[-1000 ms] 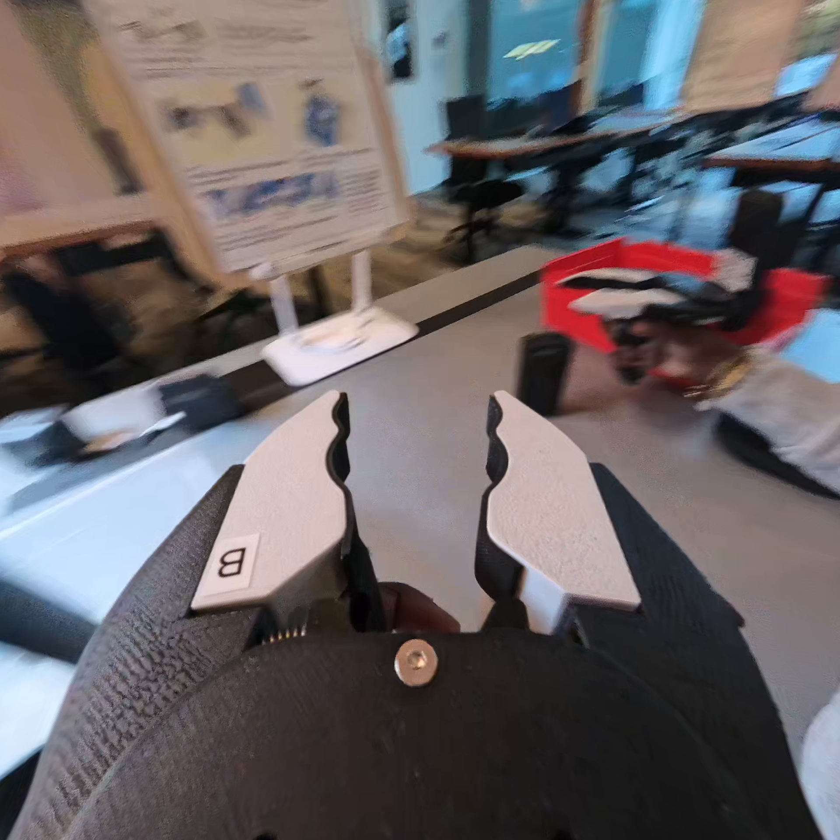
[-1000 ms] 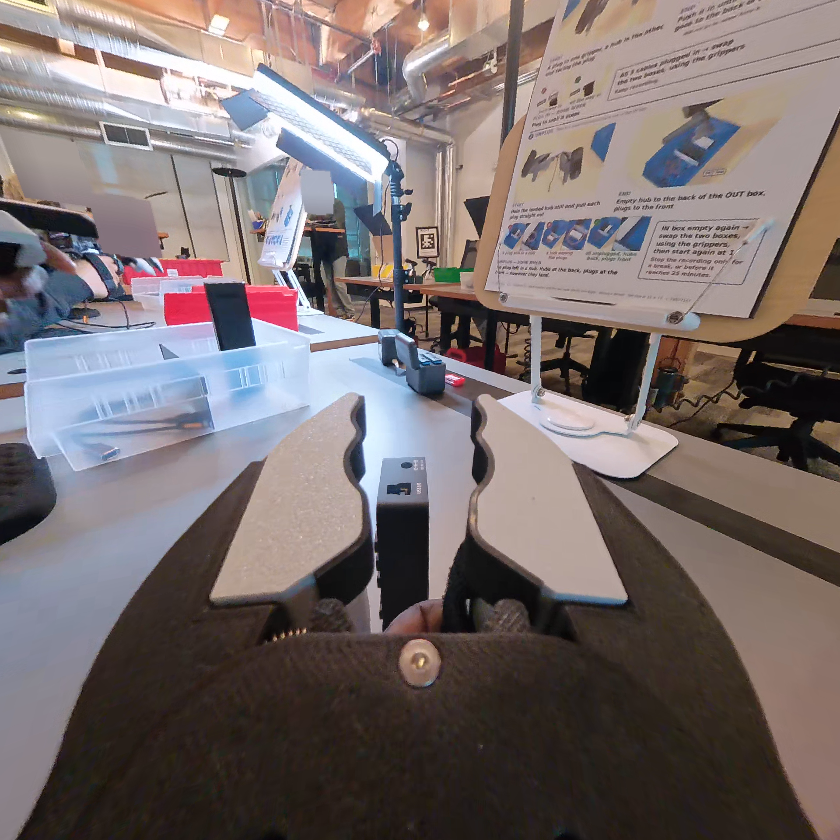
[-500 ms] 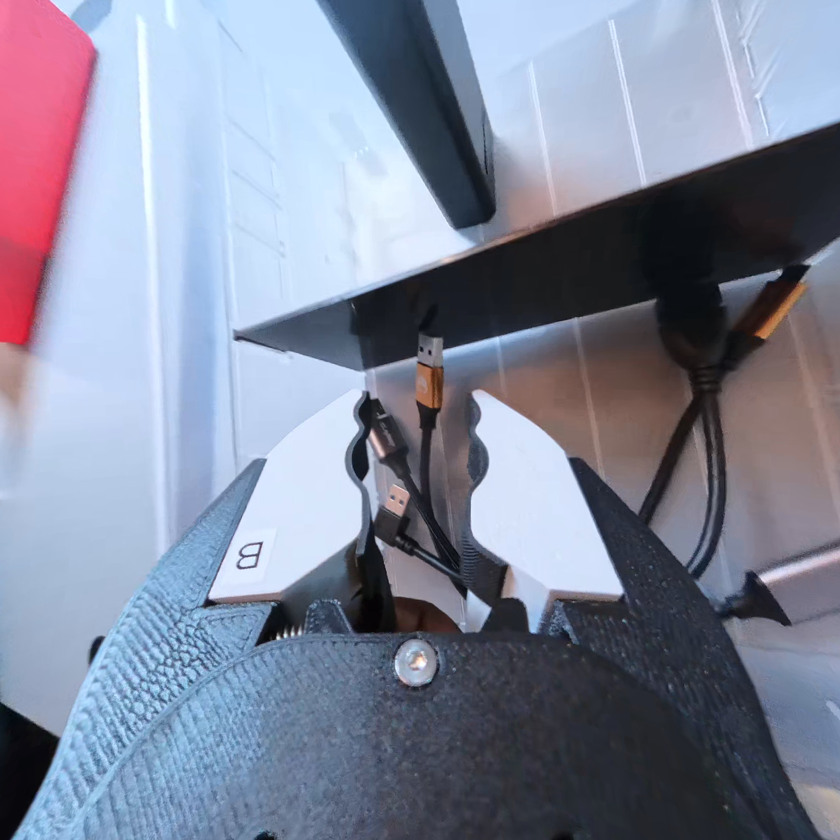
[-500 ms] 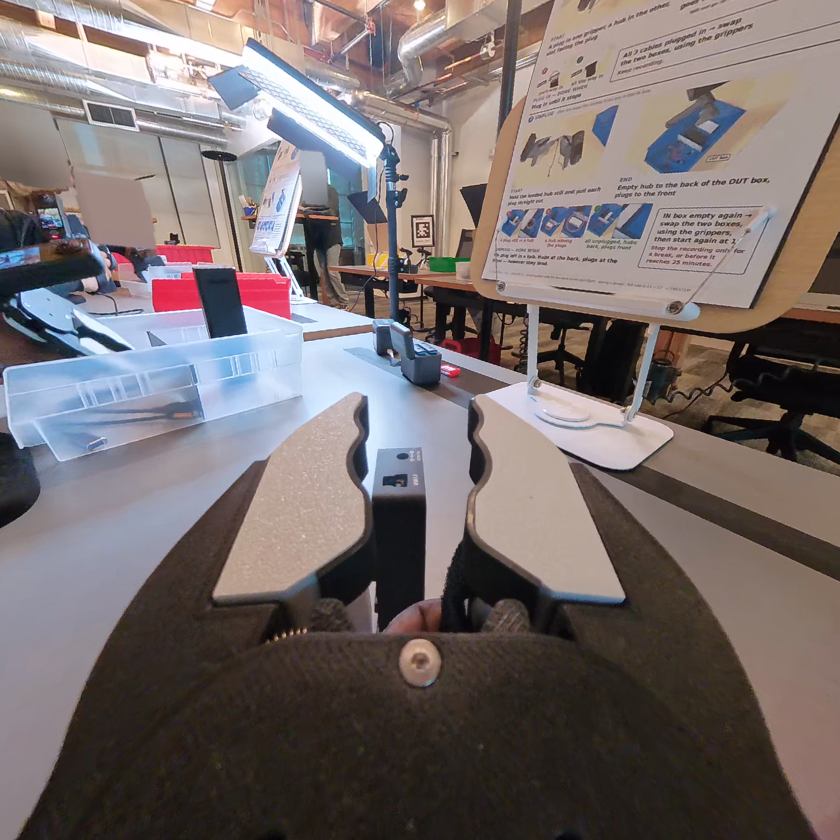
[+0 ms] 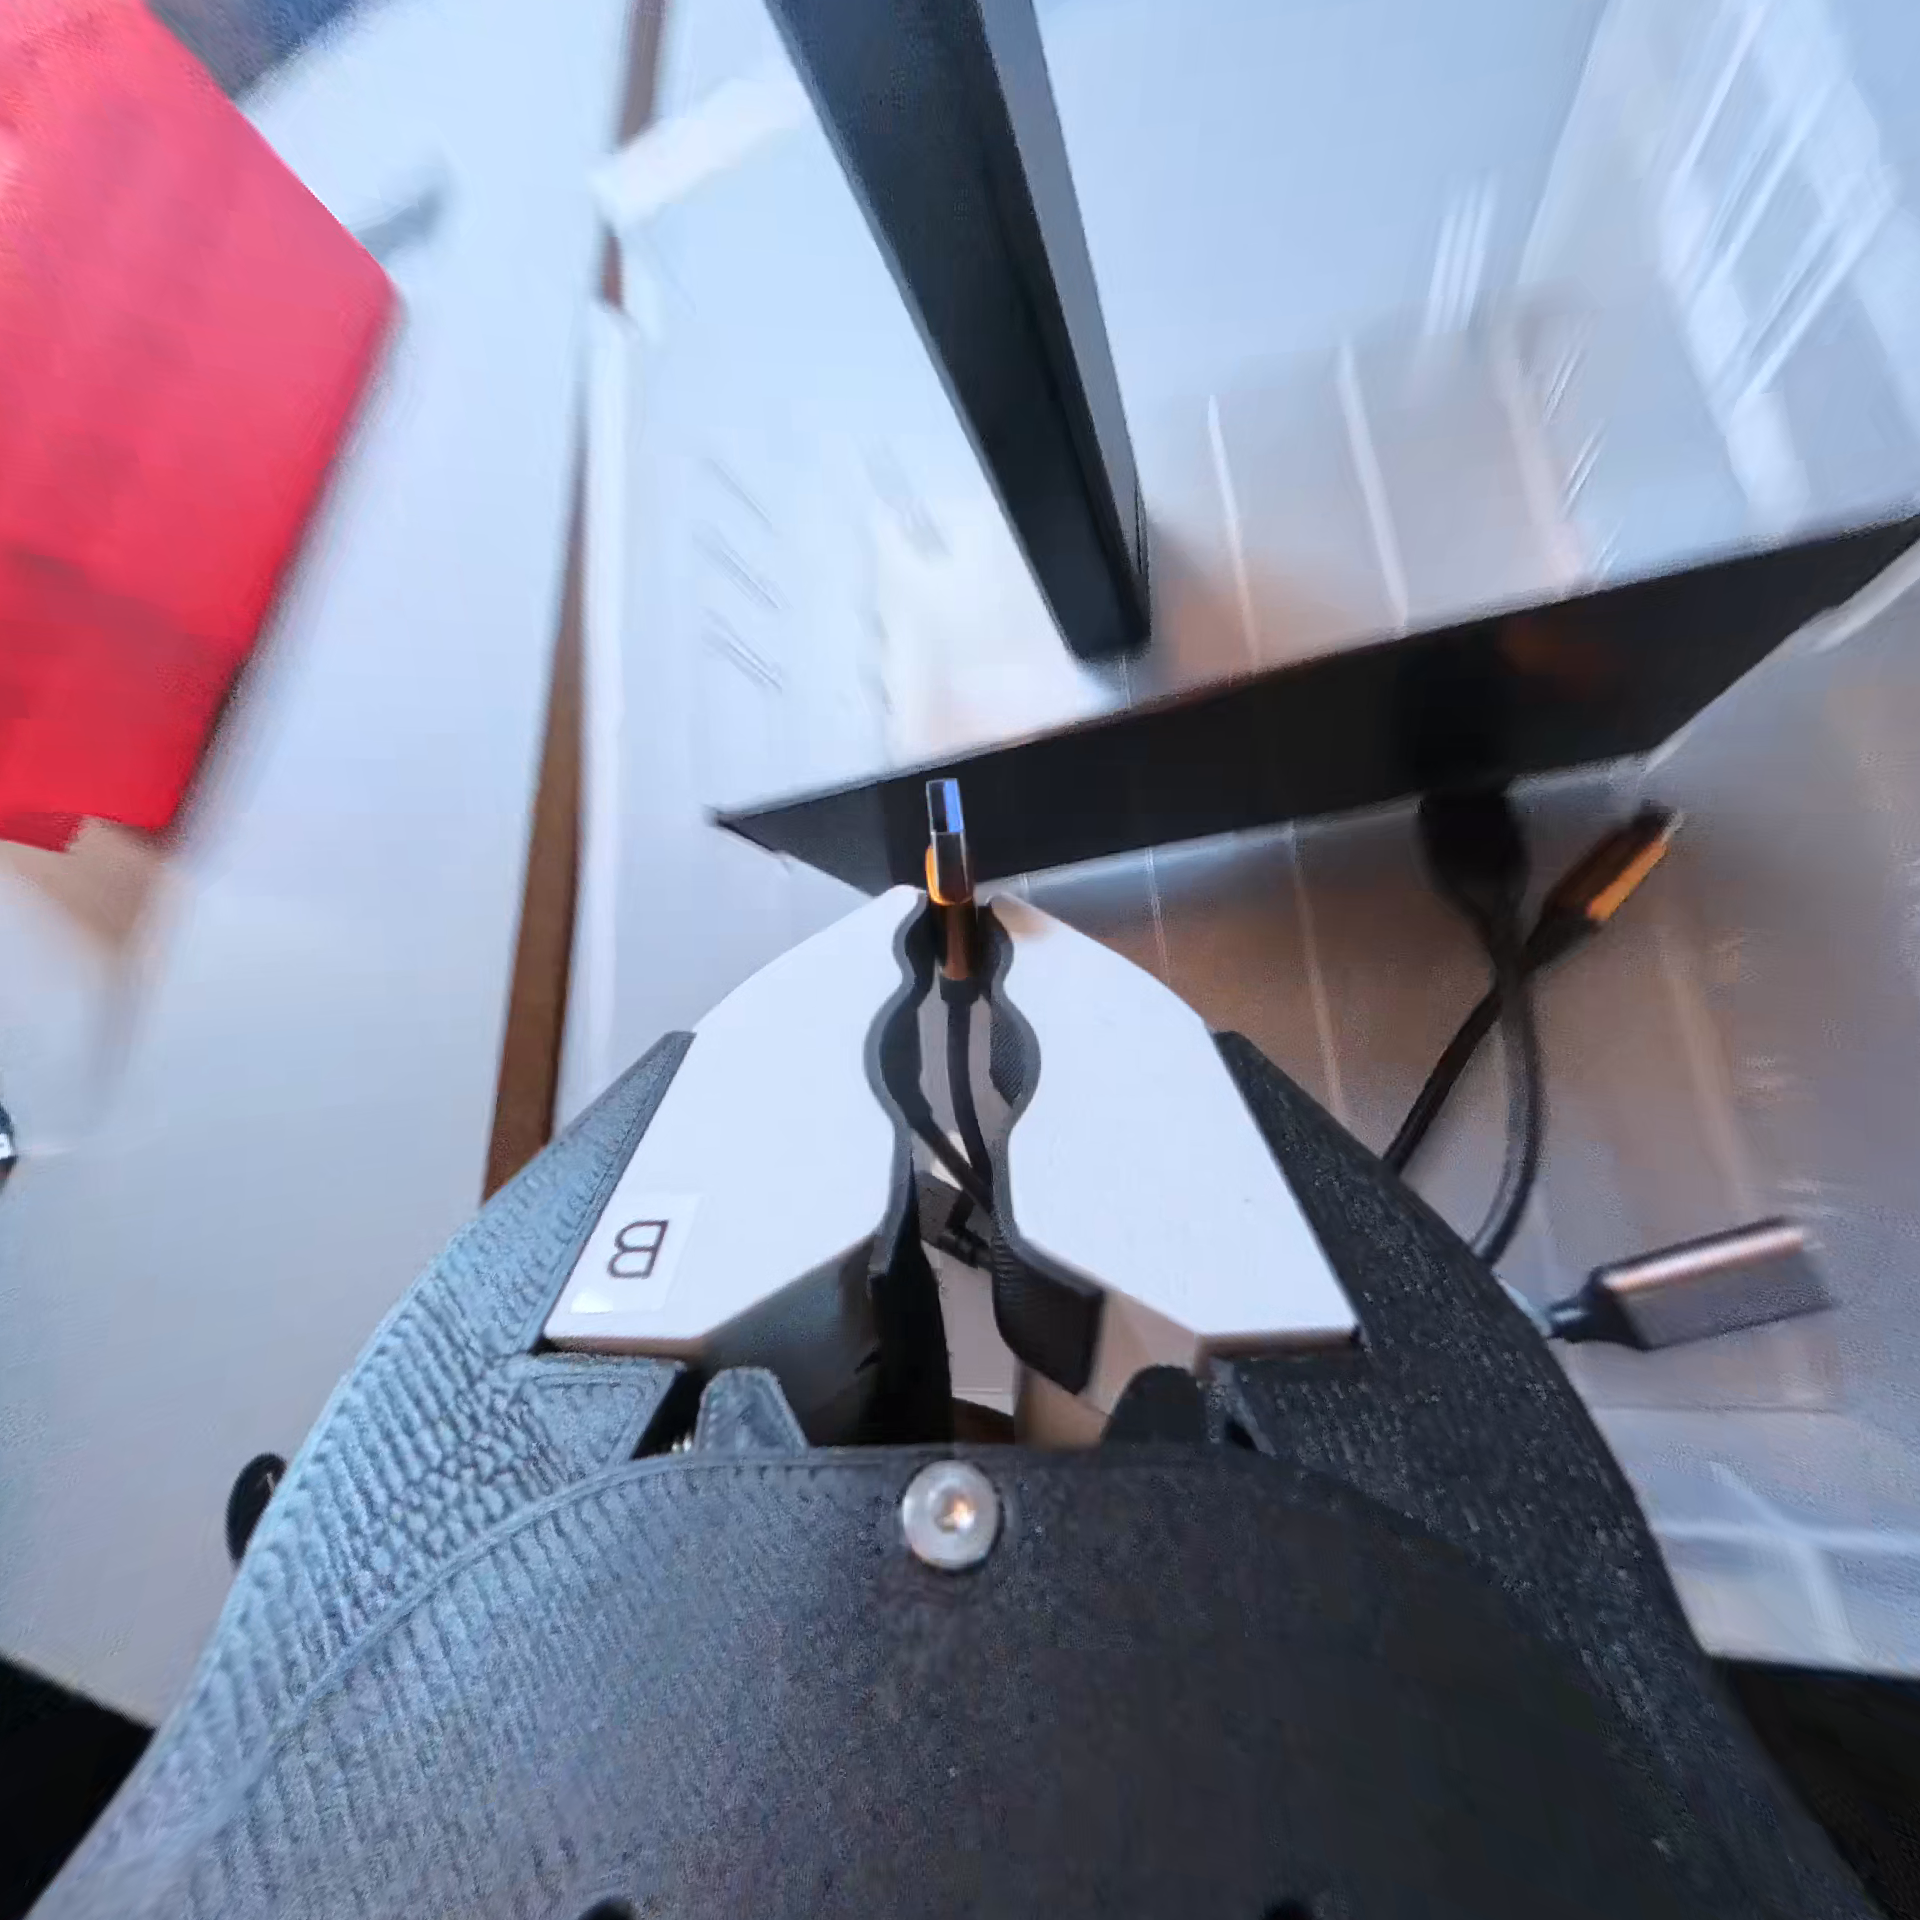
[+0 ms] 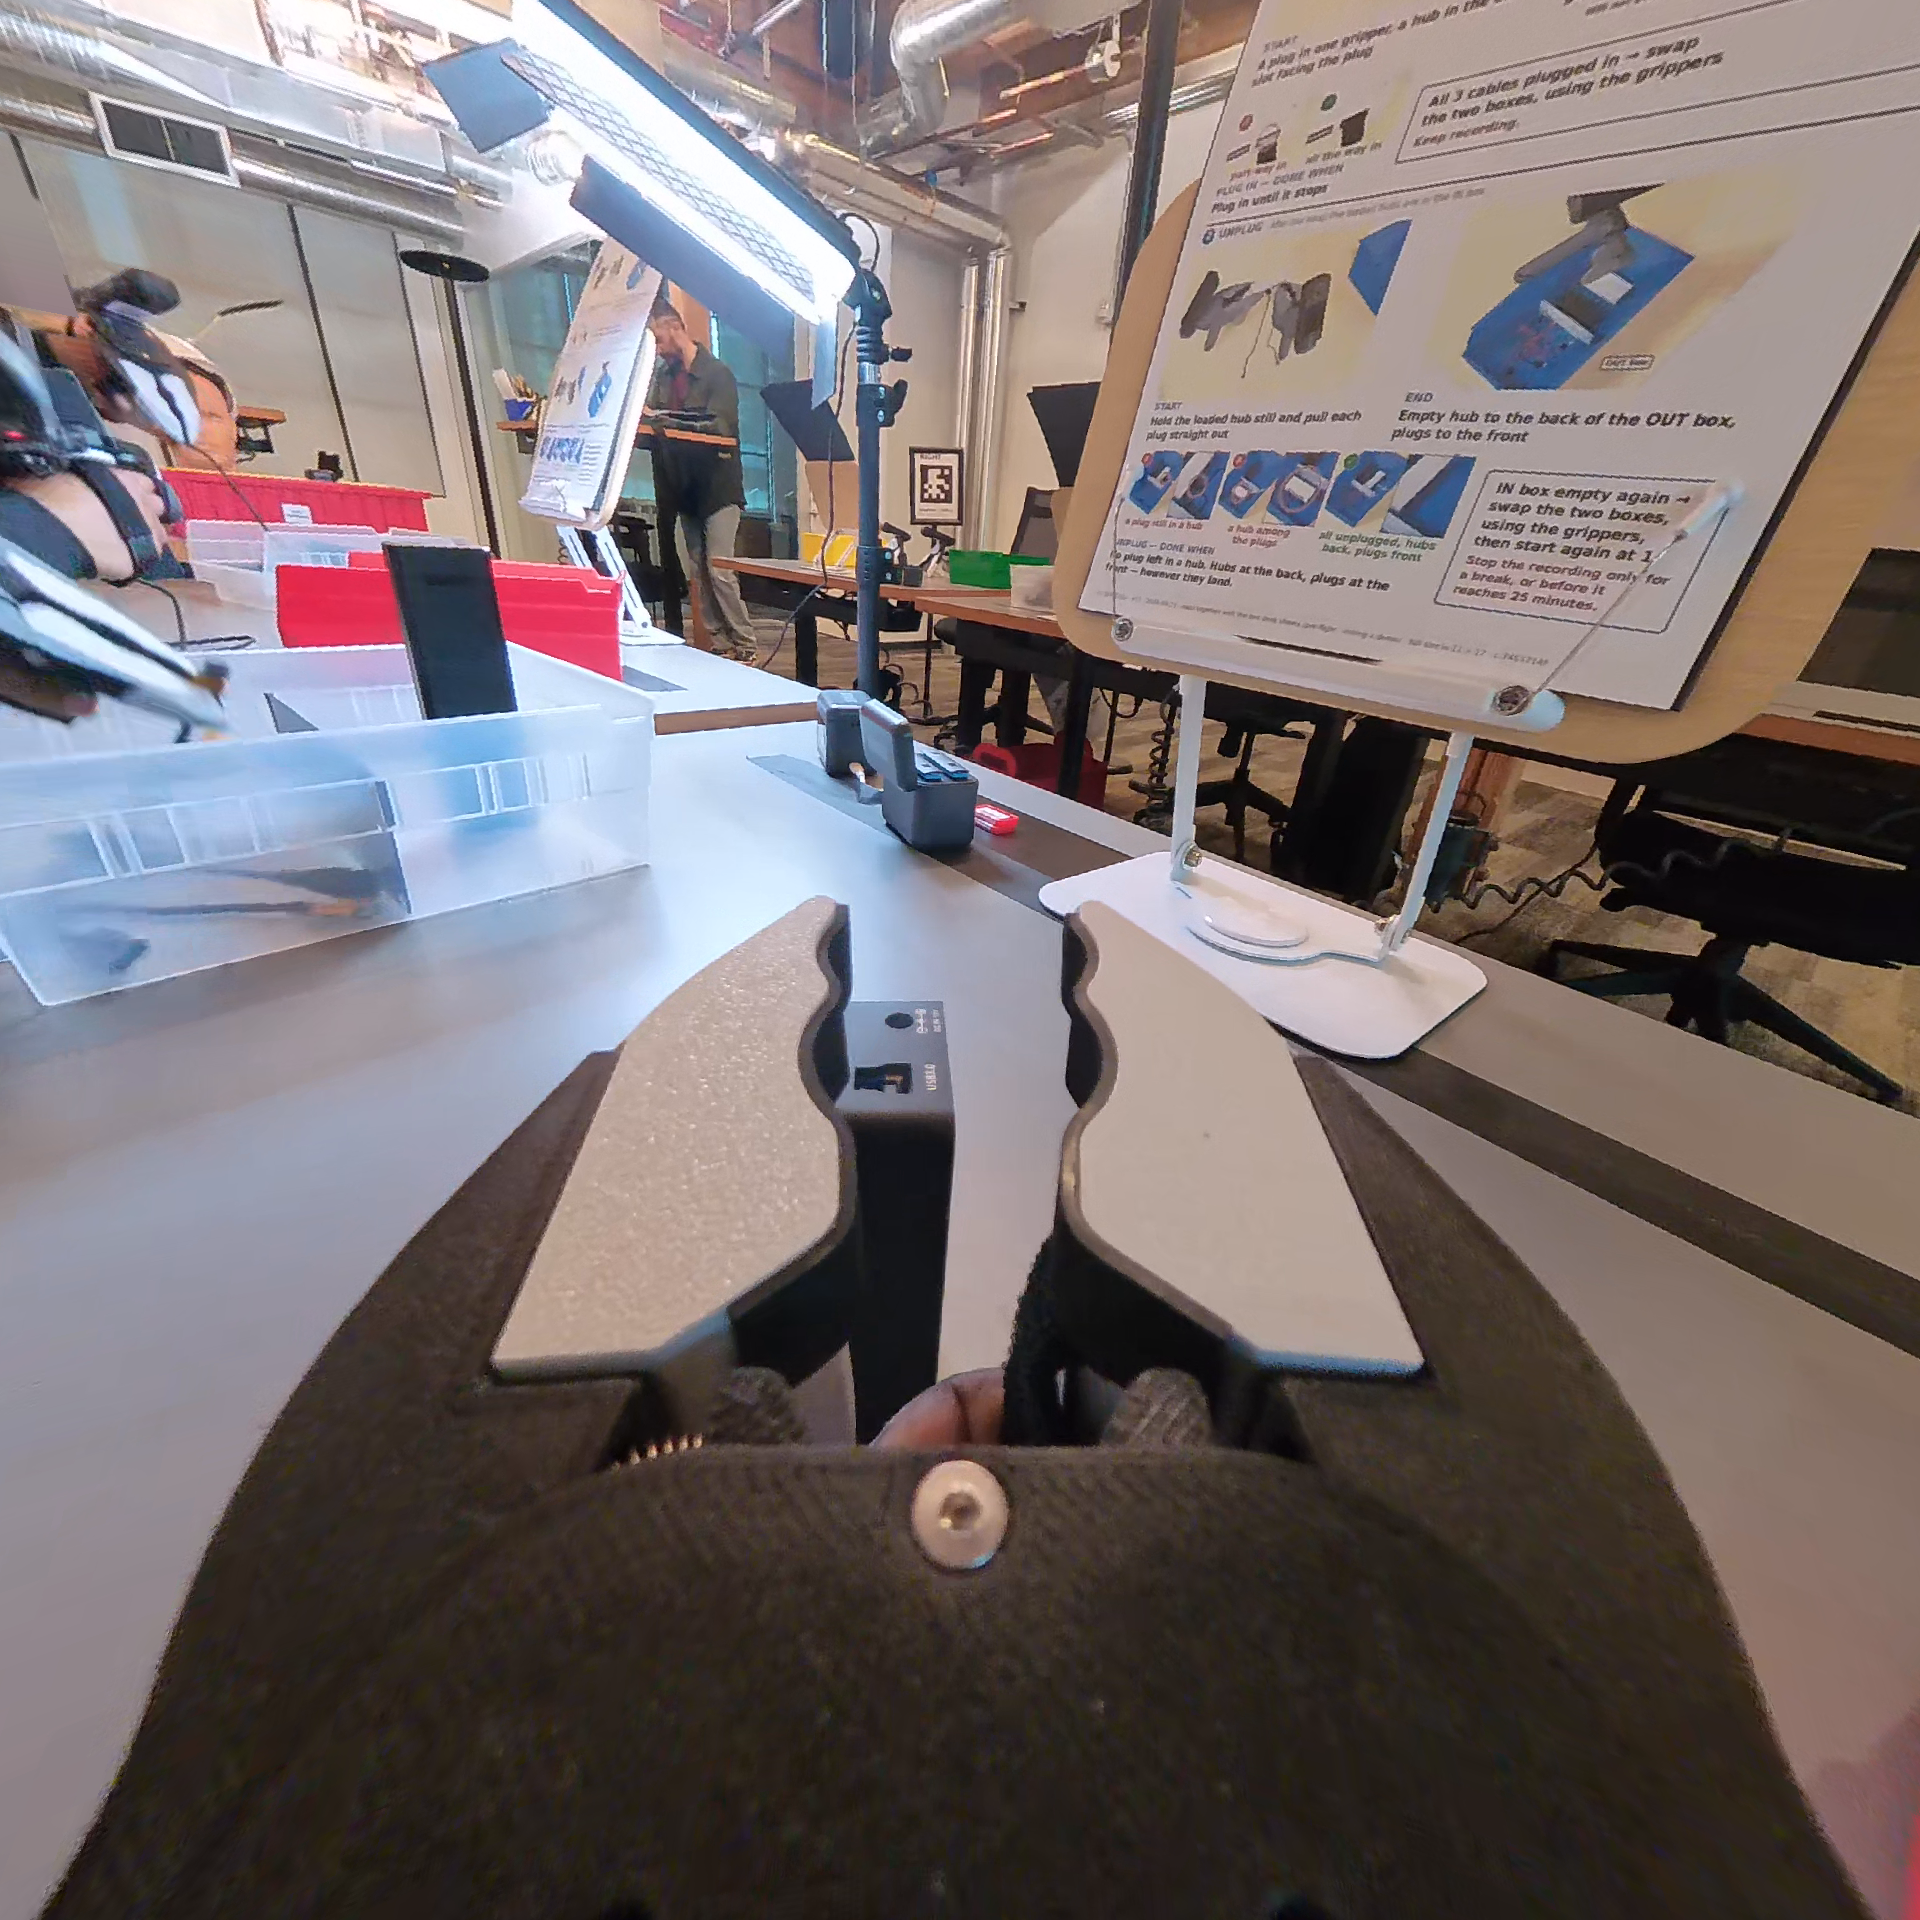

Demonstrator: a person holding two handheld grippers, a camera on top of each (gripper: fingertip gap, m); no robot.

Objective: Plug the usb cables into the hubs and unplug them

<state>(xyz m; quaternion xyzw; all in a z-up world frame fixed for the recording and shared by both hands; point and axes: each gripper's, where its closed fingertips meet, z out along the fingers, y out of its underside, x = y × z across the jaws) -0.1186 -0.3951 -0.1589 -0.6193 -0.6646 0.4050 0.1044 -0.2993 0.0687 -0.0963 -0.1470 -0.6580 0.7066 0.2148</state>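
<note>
In the left wrist view my left gripper is shut on the orange-and-black plug of a USB cable. The plug's metal tip sticks out in front of a black divider in the clear box. Its black cord runs back between the fingers. In the right wrist view a black hub stands upright on the grey table between the fingers of my right gripper. The hub touches the left finger, and a gap shows at the right finger. The left gripper also shows there, over the clear box.
Two more cables lie in the box, one with an orange plug and one with a grey plug. A second black hub leans in the box. A red bin, a grey device and an instruction board's stand are beyond.
My left gripper swung from above the table down into the box and shut on the orange plug. My right gripper's jaws narrowed a little around the hub.
</note>
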